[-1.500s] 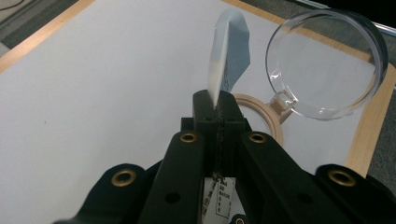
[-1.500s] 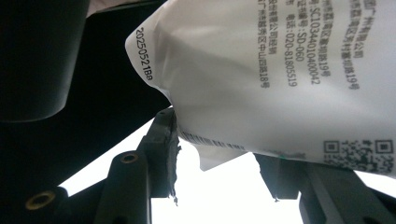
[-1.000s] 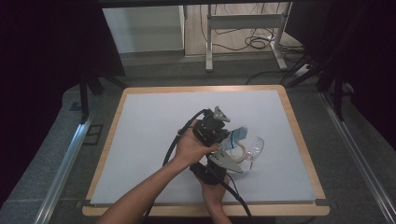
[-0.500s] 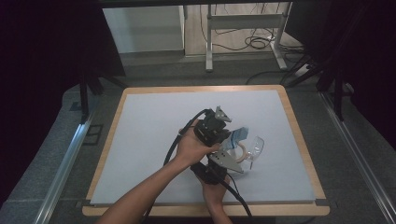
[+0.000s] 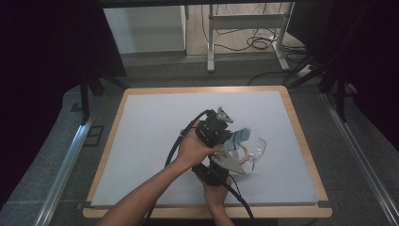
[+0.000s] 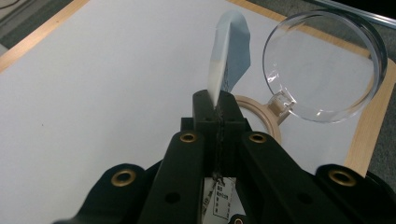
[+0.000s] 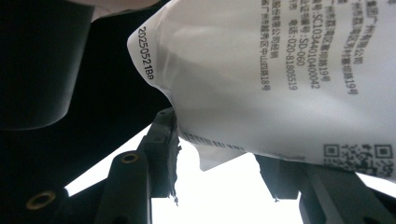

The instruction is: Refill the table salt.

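Observation:
A flat packet (image 6: 229, 46), white with a blue end, stands edge-on in my left gripper (image 6: 218, 100), which is shut on its lower edge. In the high view the left gripper (image 5: 214, 127) is held mid-table with the packet (image 5: 240, 136) sticking out to its right. My right gripper (image 5: 221, 165) sits just below it, pointing up at the packet. In the right gripper view the packet's printed white face (image 7: 280, 79) hangs close over the right gripper (image 7: 222, 158). Its jaws stand apart, and a packet corner dips between them.
A clear round lens (image 6: 322, 65) on a pale wooden ring (image 6: 264, 116) lies on the white mat (image 5: 155, 136) just right of the grippers. The mat has a wooden frame (image 5: 301, 141). Cables trail from both grippers toward the front edge.

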A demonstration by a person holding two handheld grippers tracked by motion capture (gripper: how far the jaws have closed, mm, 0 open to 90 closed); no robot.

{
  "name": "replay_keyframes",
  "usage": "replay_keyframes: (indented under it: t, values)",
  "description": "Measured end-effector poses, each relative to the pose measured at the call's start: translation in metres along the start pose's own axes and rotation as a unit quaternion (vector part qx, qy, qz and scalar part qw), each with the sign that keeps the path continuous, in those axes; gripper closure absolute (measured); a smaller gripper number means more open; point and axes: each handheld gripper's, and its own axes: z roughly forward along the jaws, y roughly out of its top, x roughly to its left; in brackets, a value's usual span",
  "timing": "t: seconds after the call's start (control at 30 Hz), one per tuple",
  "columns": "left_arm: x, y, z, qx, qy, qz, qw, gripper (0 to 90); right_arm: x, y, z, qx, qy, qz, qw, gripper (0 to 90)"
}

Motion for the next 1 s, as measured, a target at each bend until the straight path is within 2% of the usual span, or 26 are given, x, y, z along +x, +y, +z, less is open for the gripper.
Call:
replay_keyframes:
  t: [0.7,1.0]
  values:
    - [0.0001,-0.0002,-0.0001,0.000,-0.001,0.000,1.0000,89.9,0.0007,-0.0001,-0.0002,0.001,-0.001,-0.002,1.0000,53.1]
    - [-0.0001,0.0016,0.0014,0.008,-0.002,0.004,1.0000,89.9,0.0008,-0.0007,-0.0005,-0.004,-0.002,0.002,1.0000,53.0]
